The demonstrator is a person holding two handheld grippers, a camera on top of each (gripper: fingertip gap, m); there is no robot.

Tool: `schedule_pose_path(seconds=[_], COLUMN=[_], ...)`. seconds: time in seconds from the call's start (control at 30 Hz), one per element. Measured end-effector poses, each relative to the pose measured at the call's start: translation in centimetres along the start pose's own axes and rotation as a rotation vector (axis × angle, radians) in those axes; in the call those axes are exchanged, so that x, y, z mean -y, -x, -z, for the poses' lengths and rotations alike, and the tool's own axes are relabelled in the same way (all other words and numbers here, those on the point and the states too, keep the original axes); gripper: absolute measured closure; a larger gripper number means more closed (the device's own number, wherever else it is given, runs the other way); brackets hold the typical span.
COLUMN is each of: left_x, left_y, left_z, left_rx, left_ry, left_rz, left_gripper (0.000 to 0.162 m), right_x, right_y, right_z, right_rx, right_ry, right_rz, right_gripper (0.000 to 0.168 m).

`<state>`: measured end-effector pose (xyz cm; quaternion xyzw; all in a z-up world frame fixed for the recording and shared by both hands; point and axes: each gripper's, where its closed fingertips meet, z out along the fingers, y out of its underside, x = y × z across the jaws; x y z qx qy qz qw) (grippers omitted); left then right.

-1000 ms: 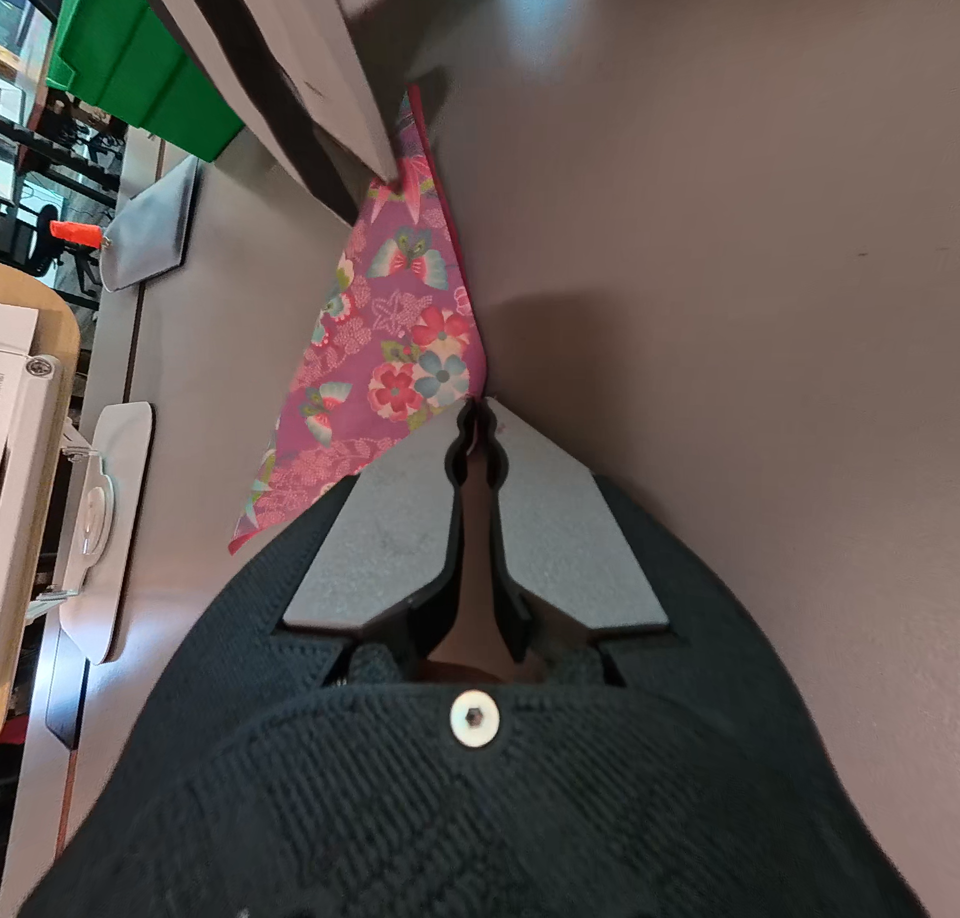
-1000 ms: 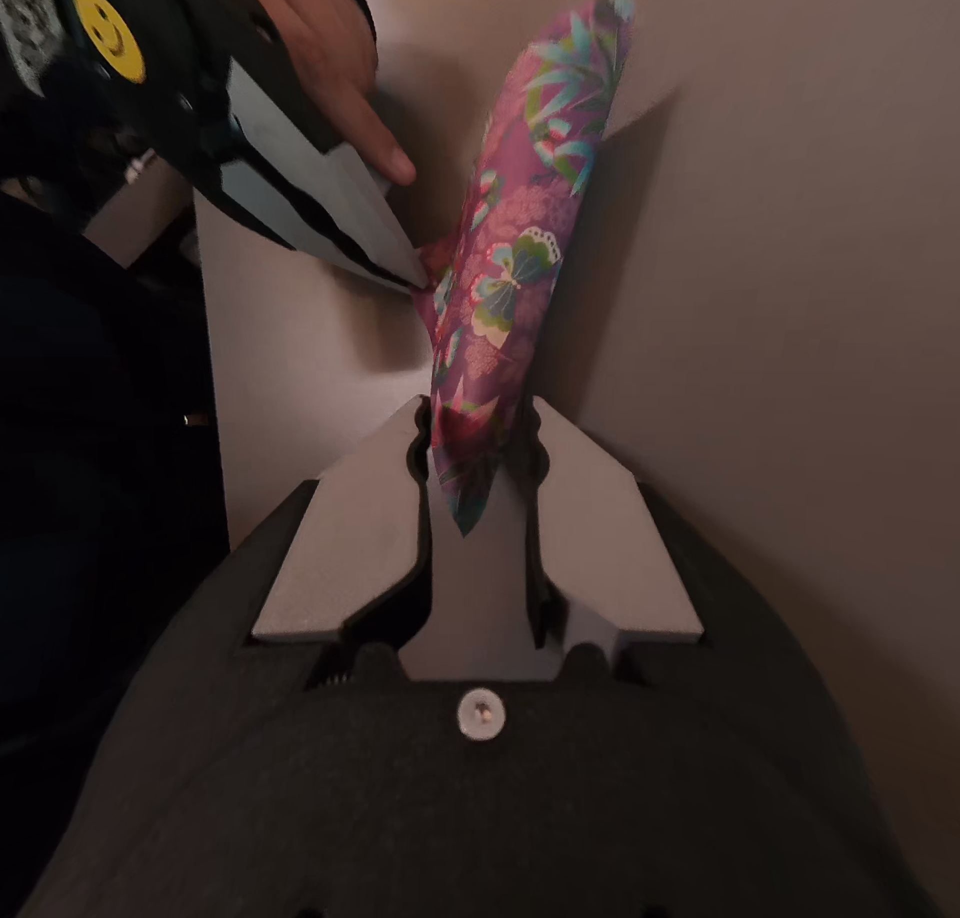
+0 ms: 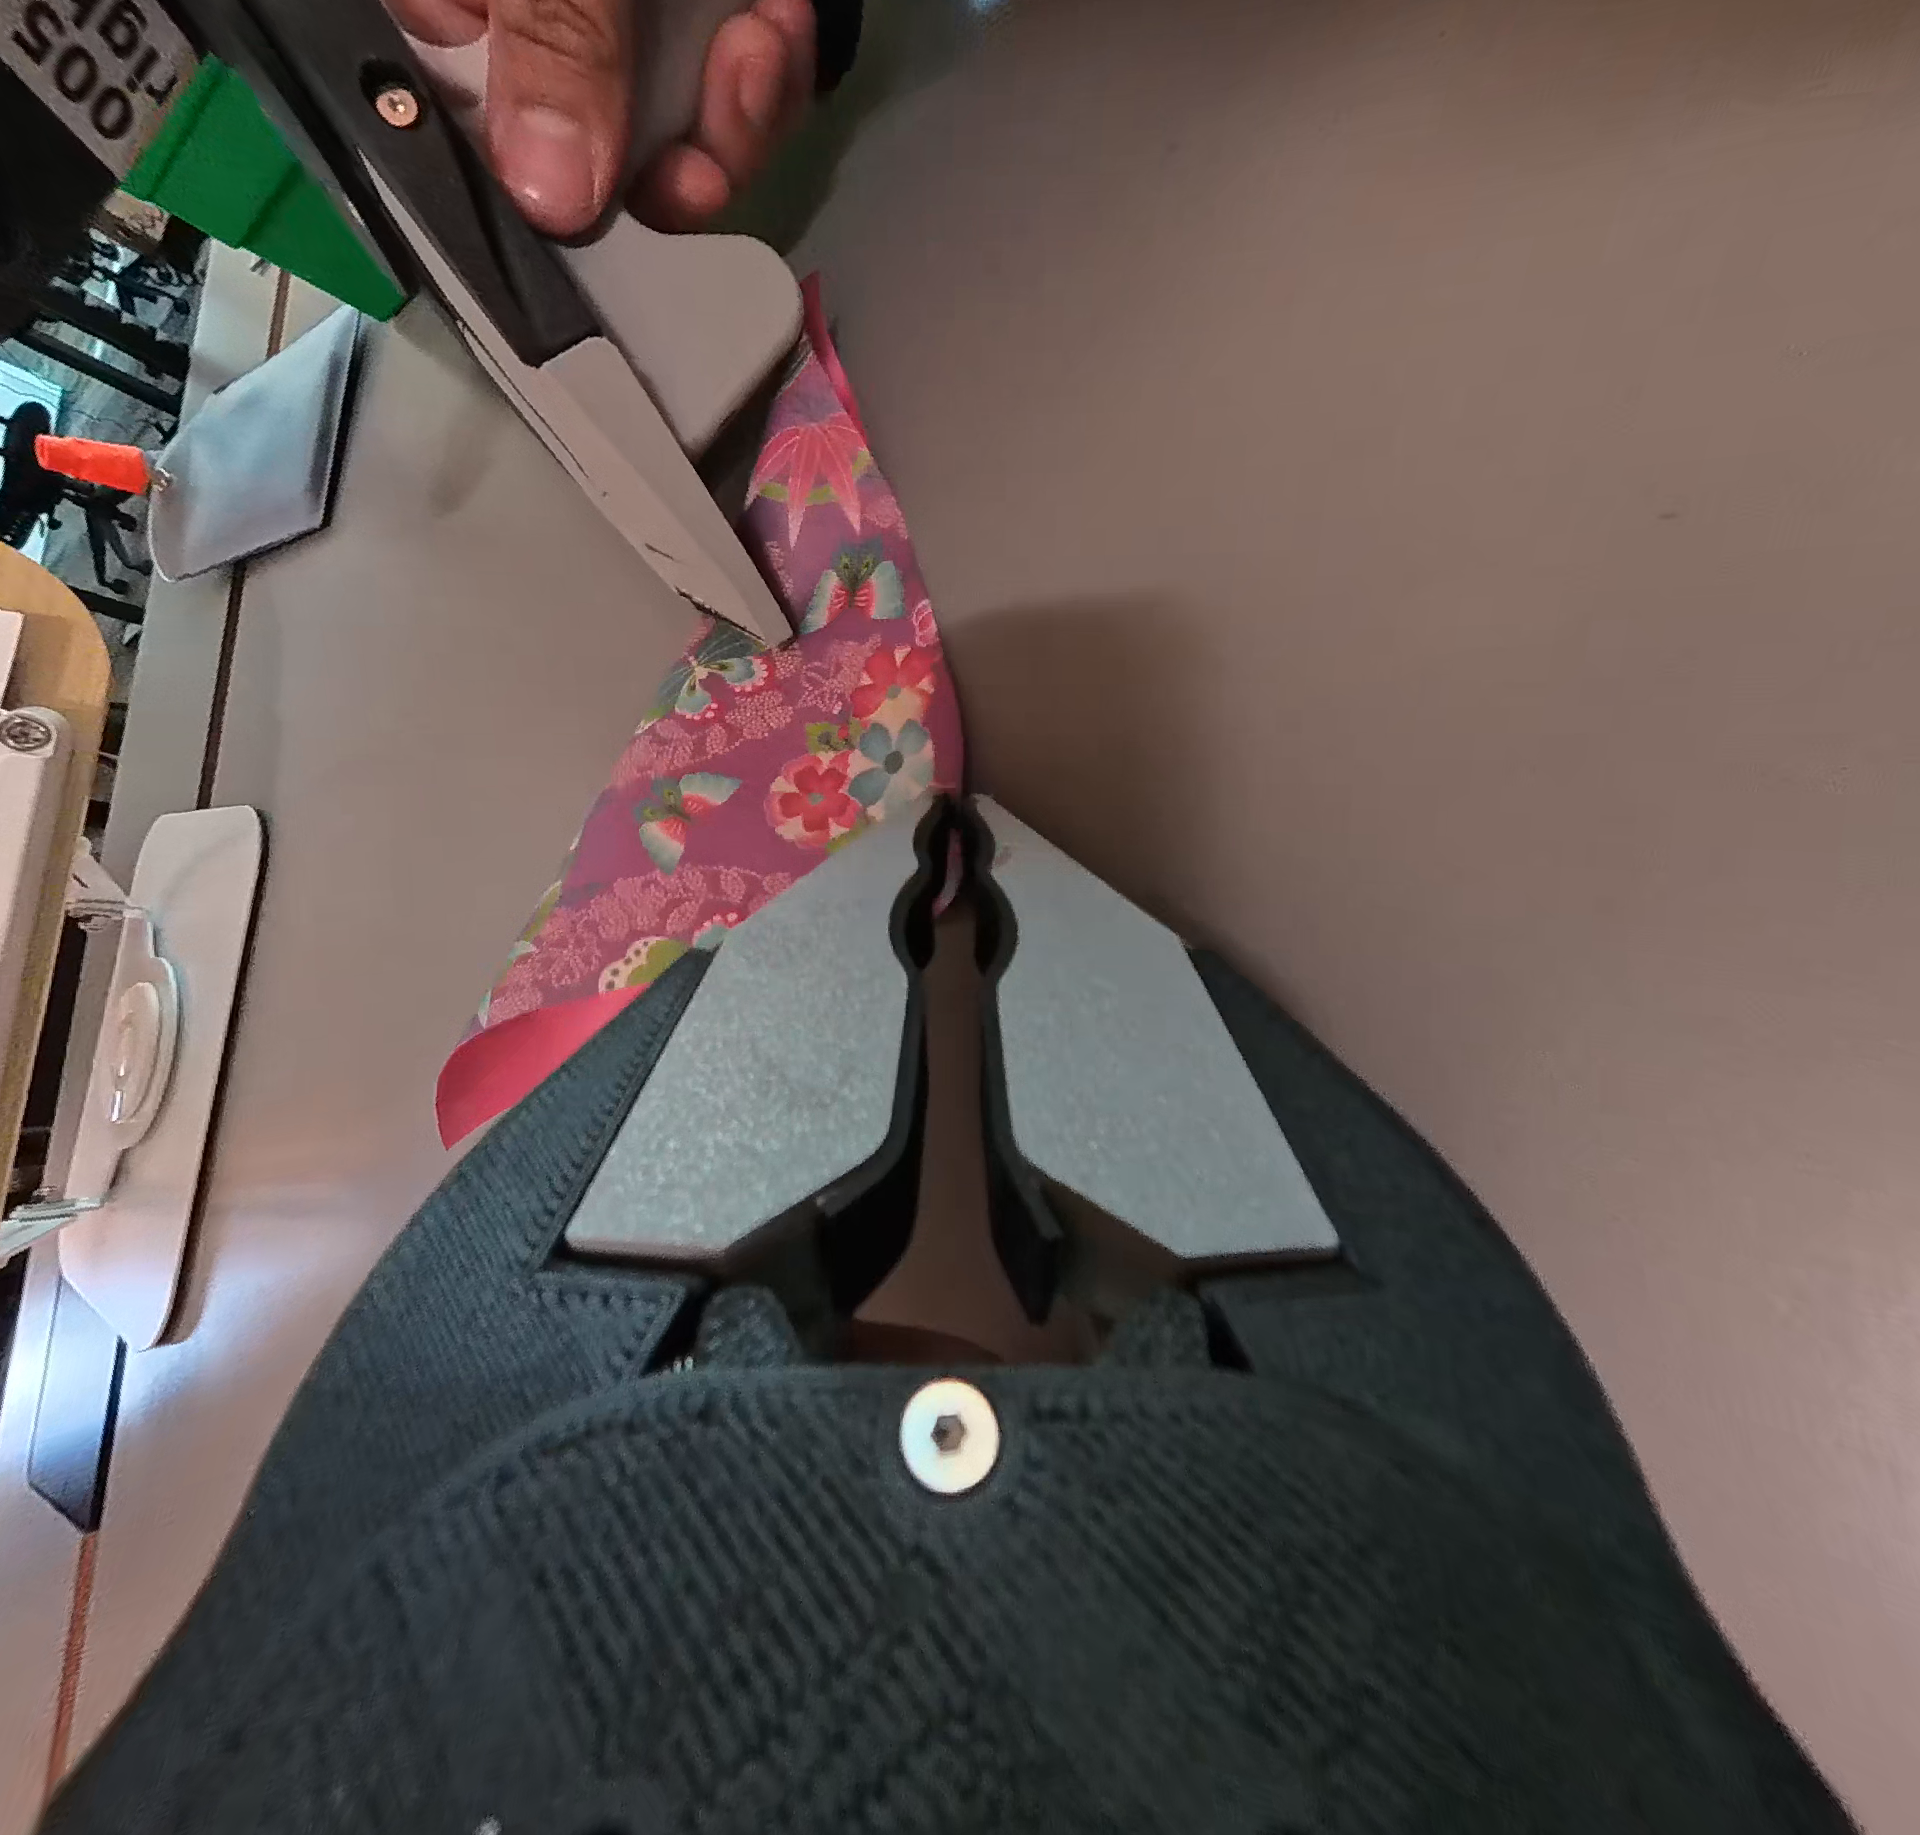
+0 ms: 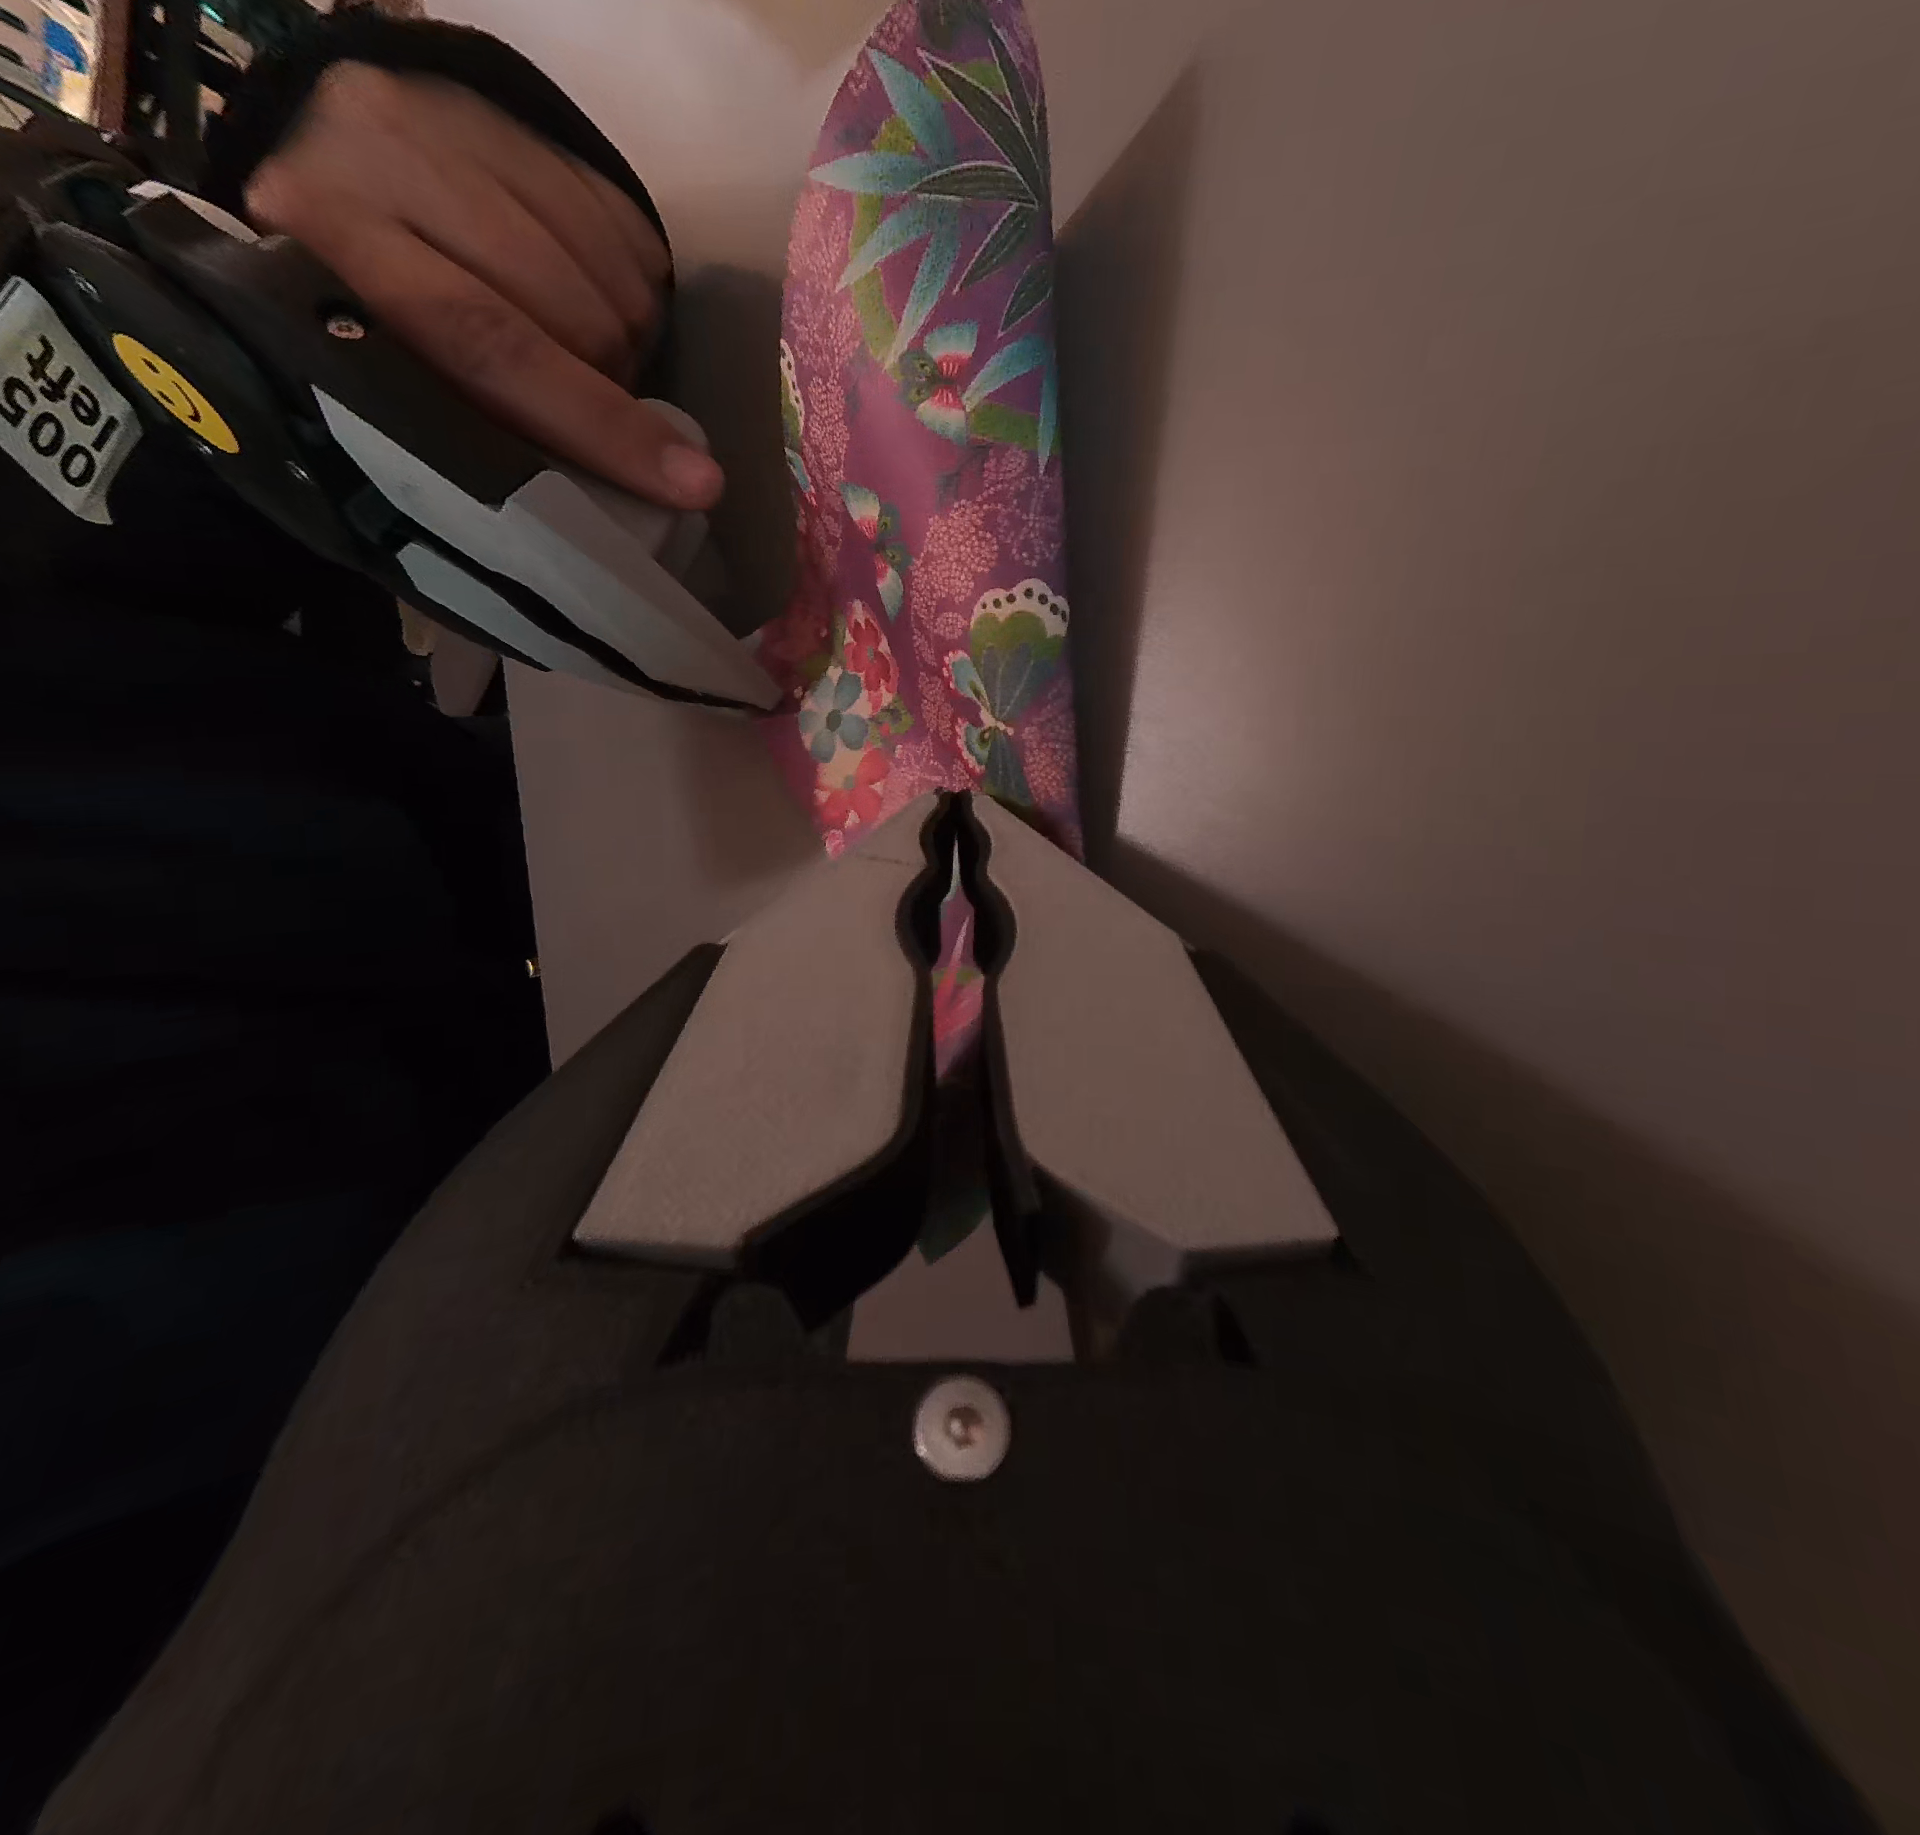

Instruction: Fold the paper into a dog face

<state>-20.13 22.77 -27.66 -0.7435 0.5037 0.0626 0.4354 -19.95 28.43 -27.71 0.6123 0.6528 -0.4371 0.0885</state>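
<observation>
Here the paper (image 4: 935, 497) stretched lengthwise straight ahead of the right tool (image 4: 958, 811), both tools clamped on it, the left tool (image 3: 954, 811) pinching its side corner.

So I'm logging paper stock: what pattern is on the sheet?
Purple paper printed with flowers, butterflies and leaves; plain pink reverse. Clearest in the right wrist view.

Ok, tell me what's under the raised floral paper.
Grey tabletop lies under the purple floral paper, which both shut claws, left and right, pinch. Whatever is under its folds is hidden.
</observation>
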Motion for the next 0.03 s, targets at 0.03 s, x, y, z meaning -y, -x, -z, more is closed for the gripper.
schedule_pose_path(seconds=[0.03], left_x=[0.01], left_y=[-0.12], left_z=[0.19], left_rx=[-0.015], left_ry=[0.002], left_rz=[-0.003], left_gripper=[0.160], right_x=[0.00], right_y=[-0.01], right_z=[0.00], right_rx=[0.002], right_ry=[-0.001], right_rz=[0.005], right_gripper=[0.168])
